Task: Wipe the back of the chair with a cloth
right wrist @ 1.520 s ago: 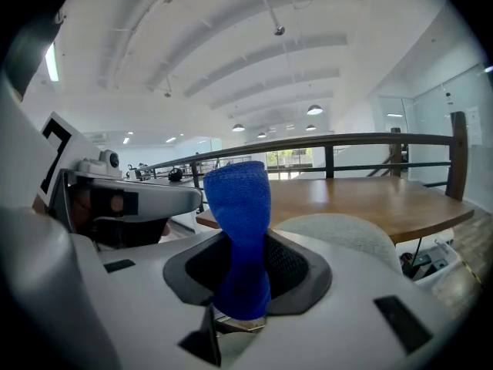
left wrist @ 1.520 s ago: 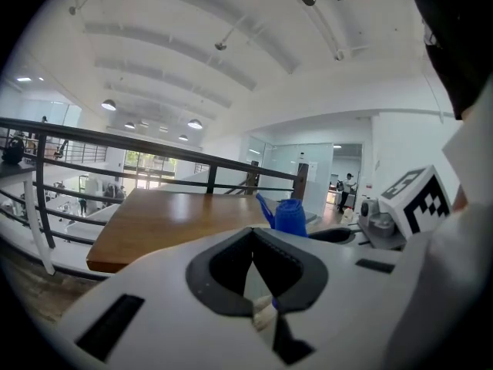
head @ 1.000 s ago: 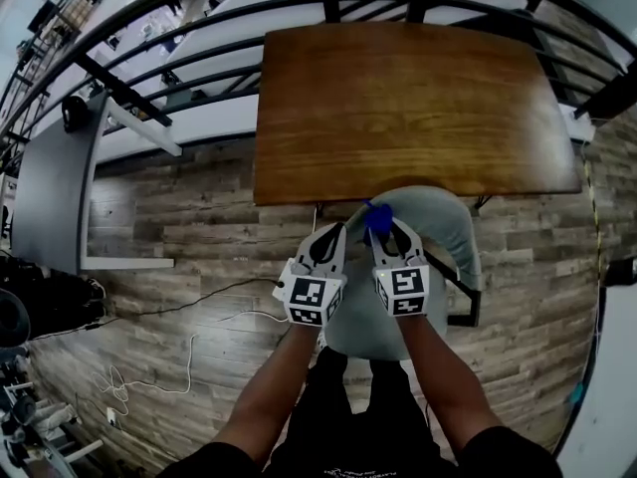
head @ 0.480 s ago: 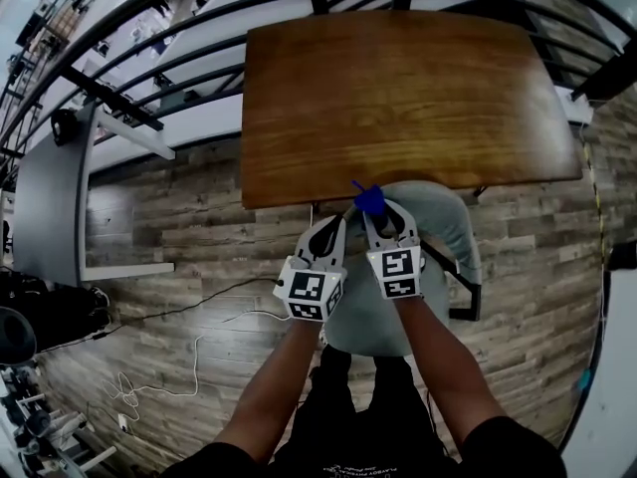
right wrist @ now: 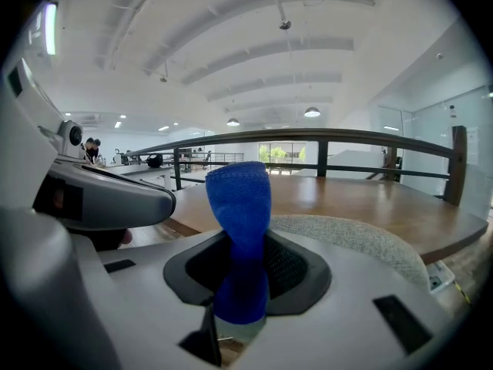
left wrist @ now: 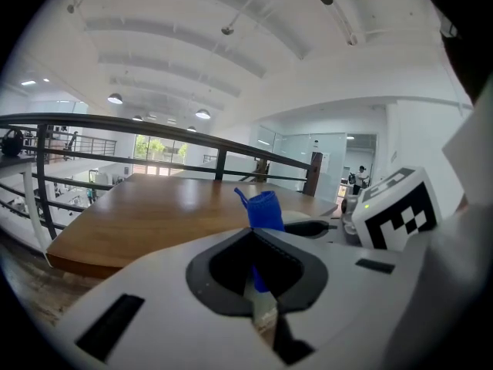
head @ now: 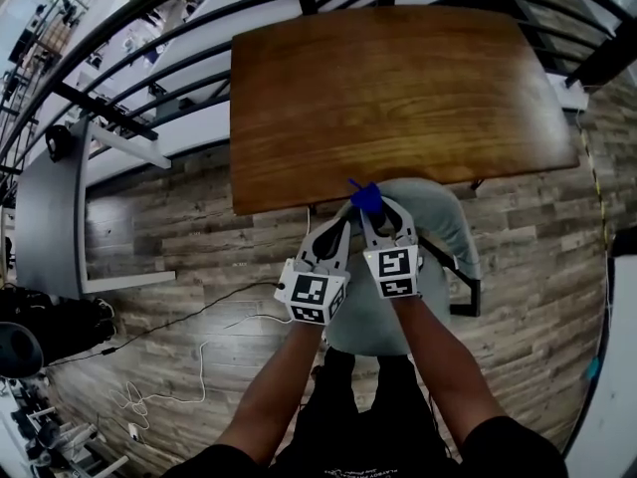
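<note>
A grey upholstered chair [head: 443, 229] stands tucked against the wooden table [head: 398, 88], its curved back [right wrist: 362, 237] just past my right jaws. My right gripper [head: 383, 215] is shut on a rolled blue cloth [right wrist: 240, 237] that sticks up out of the jaws, also seen as a blue tuft of cloth [head: 364, 198] in the head view and as cloth [left wrist: 262, 209] in the left gripper view. My left gripper [head: 331, 238] hovers beside it on the left, jaws shut with nothing between them, over the chair's left edge.
A black metal railing [head: 199, 8] runs round the table's far side. Cables [head: 189, 312] trail across the wood-plank floor [head: 159, 217] at left. A grey desk [head: 45, 207] stands at far left. The chair's black frame [head: 468, 292] shows at right.
Both grippers, the right one holding the cloth, have shifted slightly forward toward the chair's back. The head view has drifted a little, so table and chair sit slightly further left.
</note>
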